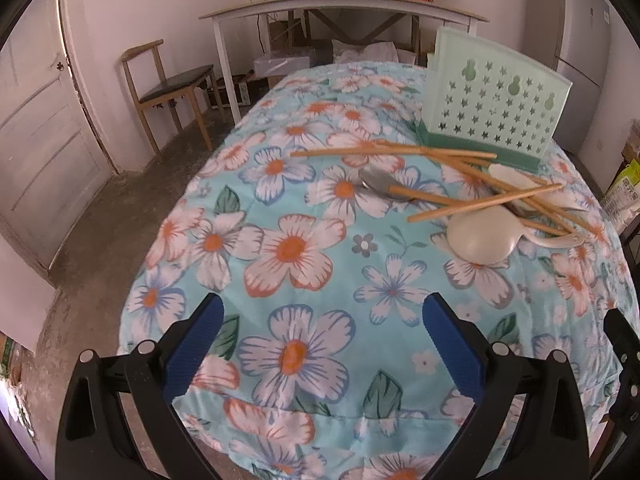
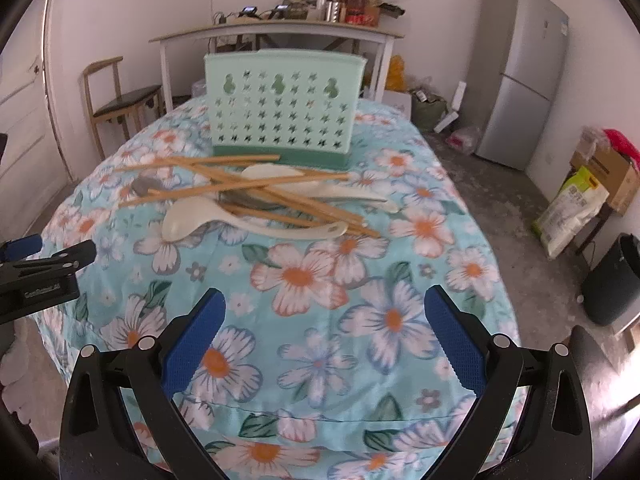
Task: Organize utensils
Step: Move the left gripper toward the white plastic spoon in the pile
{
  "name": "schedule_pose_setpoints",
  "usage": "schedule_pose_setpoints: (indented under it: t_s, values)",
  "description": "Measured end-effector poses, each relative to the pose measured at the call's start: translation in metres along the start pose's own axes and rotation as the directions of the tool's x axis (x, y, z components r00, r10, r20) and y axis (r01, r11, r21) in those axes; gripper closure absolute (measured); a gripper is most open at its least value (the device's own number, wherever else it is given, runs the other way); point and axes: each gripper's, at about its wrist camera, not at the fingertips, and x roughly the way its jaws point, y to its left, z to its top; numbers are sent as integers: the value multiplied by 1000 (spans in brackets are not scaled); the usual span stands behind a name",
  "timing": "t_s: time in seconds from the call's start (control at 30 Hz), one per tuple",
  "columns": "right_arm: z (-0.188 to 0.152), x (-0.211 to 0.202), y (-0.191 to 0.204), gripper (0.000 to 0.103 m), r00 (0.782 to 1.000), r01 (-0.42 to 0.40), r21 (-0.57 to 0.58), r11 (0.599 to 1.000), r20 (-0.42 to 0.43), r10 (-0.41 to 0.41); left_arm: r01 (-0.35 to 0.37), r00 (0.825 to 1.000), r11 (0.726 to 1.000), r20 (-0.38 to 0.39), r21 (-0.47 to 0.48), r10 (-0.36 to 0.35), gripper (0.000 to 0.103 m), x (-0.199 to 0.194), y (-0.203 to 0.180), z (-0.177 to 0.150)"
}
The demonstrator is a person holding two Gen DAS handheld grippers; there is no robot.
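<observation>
Floral cloth (image 1: 296,240) in turquoise, white and orange over the whole surface, filling the middle of both views. Pale green holder (image 2: 282,106) with star-shaped holes upright toward the far end, upper centre of the right wrist view, upper right of the left wrist view (image 1: 496,100). Just in front of it, a loose heap: wooden chopsticks (image 2: 256,190) crossed over one another, white plastic spoons (image 2: 188,220) under and among them, a metal spoon (image 1: 378,184) poking out at the heap's left side. Left claw (image 1: 322,344) at the bottom of its view, wide open, blue pads (image 1: 192,352) well apart, nothing between them, over bare cloth and short of the heap. Right claw (image 2: 326,344) likewise spread wide and empty, low in its frame. Beyond the cloth: wooden chair (image 1: 168,88) at upper left, long white side table (image 2: 276,36) with clutter along the back wall, grey fridge (image 2: 520,68) at upper right.
</observation>
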Motion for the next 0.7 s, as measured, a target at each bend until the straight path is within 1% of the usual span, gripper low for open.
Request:
schedule_pose_setpoints:
  t_s: [0.07, 0.27, 0.37, 0.63, 0.7]
  values:
    - [-2, 5, 3, 8, 1000, -18, -4, 1000, -8, 18, 4, 1000, 1000, 3, 14, -4, 6, 5, -1, -1]
    - [-4, 17, 8, 8, 999, -36, -29, 999, -19, 36, 23, 999, 998, -30, 65, -21, 6, 25, -7, -5]
    - [-6, 21, 10, 8, 999, -49, -41, 998, -18, 48, 23, 999, 997, -34, 77, -20, 6, 30, -9, -8]
    - [-11, 32, 9, 8, 996, -80, -61, 995, -39, 77, 70, 997, 997, -47, 38, -69, 6, 37, -2, -8]
    - [-11, 32, 9, 8, 996, -82, -69, 994, -37, 80, 70, 997, 997, -44, 31, -69, 6, 37, -2, -9]
